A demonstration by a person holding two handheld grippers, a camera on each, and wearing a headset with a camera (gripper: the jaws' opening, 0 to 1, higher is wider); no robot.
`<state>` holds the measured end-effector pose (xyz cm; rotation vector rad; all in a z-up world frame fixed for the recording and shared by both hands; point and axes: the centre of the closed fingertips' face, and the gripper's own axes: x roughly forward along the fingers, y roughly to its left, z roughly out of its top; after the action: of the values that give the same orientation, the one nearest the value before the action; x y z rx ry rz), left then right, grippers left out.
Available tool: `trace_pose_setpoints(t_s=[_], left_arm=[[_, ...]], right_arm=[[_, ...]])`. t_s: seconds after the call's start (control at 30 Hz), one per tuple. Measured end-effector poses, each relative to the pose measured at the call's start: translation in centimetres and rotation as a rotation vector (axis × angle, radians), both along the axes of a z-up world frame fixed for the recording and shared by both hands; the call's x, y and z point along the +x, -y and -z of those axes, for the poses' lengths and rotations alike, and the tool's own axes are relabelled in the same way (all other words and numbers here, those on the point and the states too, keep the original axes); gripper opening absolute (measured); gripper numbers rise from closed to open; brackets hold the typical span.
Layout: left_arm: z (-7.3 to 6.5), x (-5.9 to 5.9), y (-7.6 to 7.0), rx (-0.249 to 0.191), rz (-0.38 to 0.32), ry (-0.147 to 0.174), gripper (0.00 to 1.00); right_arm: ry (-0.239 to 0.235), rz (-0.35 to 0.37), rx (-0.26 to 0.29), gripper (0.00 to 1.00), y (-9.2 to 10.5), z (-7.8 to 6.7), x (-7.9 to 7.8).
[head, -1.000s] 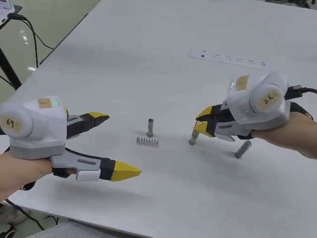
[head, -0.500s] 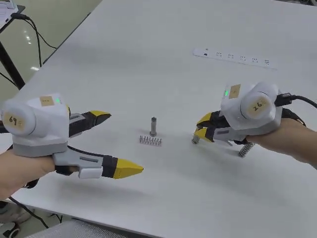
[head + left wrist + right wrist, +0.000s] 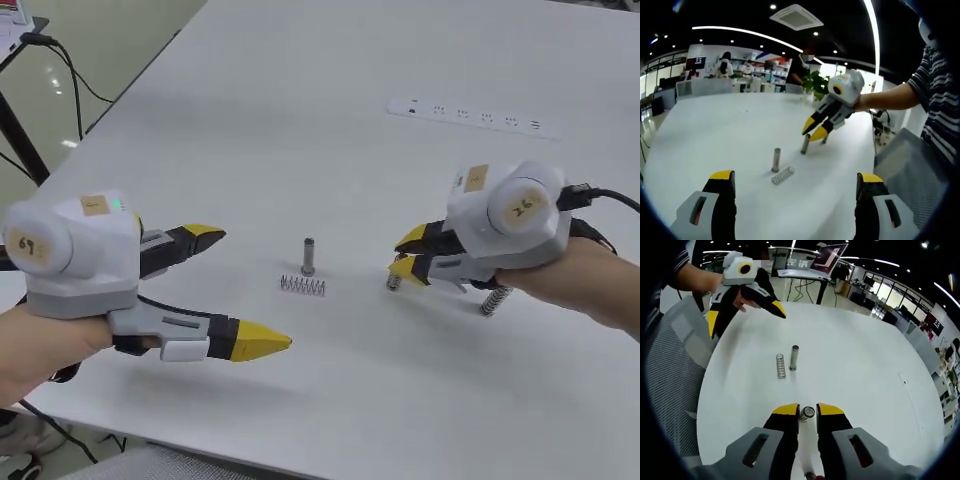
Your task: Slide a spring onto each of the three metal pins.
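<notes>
A bare metal pin point(image 3: 308, 256) stands upright mid-table with a loose spring point(image 3: 302, 286) lying just in front of it. To the right, a pin wearing a spring point(image 3: 393, 282) stands between the fingertips of my right gripper point(image 3: 405, 253). In the right gripper view the jaws of this gripper point(image 3: 808, 410) press against that pin's top point(image 3: 806, 413) from both sides. A second spring-covered pin point(image 3: 490, 300) leans under the right hand. My left gripper point(image 3: 235, 290) hovers open at the left, holding nothing. From the left gripper view, its wide jaws frame the bare pin point(image 3: 776, 159) and the loose spring point(image 3: 783, 174).
A white power strip point(image 3: 462, 115) lies at the far right of the white table point(image 3: 300, 120). The table's left edge drops to a floor with black cables point(image 3: 70, 70). A grey mesh chair point(image 3: 910, 165) stands by the near edge.
My right gripper has come down and slightly nearer, so its tips now sit around the spring-covered pin. The left gripper has stayed where it was.
</notes>
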<state>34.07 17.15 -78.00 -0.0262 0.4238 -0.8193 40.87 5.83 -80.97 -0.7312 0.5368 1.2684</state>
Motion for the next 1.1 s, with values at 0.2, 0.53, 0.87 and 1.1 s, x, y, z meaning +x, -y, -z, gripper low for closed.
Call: trace_pose_setpoints(t_s=[0.2,0.53,0.87,1.1], left_arm=[[-0.3,0.3,0.0,0.001,0.003,0.007,0.98],[-0.7,0.5,0.3,-0.004,0.005,0.012,0.98],[-0.8,0.6,0.3,-0.006,0.005,0.011,0.98],[-0.8,0.6,0.3,-0.004,0.006,0.011,0.98]], right_arm=[[-0.017,0.044,0.045,0.12,0.7,-0.6,0.2],[-0.074,0.102,0.159,0.12,1.0,-2.5,-1.0],[-0.128,0.151,0.227,0.16,1.9,-2.6,-1.9],[-0.145,0.166,0.229,0.16,2.6,-2.0,-2.8]])
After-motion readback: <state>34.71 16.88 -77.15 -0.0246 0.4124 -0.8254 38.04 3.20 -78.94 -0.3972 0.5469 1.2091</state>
